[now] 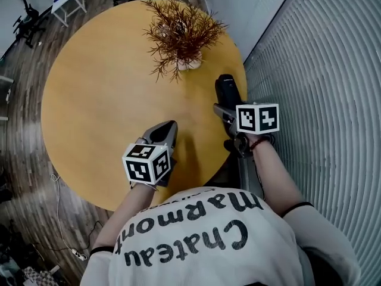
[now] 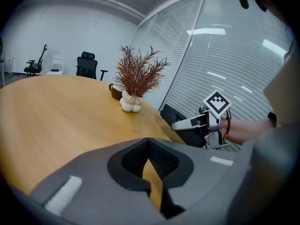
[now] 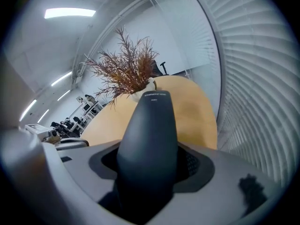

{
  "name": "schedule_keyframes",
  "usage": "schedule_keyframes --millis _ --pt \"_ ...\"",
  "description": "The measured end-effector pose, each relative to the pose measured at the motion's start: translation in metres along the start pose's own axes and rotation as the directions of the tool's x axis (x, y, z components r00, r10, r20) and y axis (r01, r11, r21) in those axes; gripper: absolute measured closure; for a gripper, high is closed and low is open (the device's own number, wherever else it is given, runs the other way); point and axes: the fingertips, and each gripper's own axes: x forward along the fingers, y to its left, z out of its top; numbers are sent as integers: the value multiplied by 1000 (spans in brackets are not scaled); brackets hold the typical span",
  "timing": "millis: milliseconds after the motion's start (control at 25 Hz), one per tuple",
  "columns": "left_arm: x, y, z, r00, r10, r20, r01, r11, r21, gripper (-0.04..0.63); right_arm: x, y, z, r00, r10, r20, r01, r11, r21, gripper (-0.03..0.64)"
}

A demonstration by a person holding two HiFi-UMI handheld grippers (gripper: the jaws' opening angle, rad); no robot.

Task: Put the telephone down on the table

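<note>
Not done yet: right gripper (image 1: 226,108) jaws clamped on the telephone (image 1: 227,88), held at the counter (image 1: 101,100) right edge, unreleased. Left gripper (image 1: 167,130) jaws closed, empty, over the counter.

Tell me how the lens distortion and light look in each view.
Head view: even, soft light, the table sharp. Left gripper view: strong fisheye, black corners, the left tool close and soft. Right gripper view: same fisheye, the telephone looms dark in the right tool, a ceiling lamp glares.
</note>
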Motion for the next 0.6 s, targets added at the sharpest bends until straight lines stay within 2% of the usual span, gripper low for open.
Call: schedule_keyframes --millis 320,600 --pt "-12 10 4 998 56 20 -55 998 -16 591 23 6 4 997 -12 -75 6 997 -78 302" --pt "-17 15 6 996 78 34 -78 997 -27 591 33 4 1 995 -30 -95 25 998 -60 302"
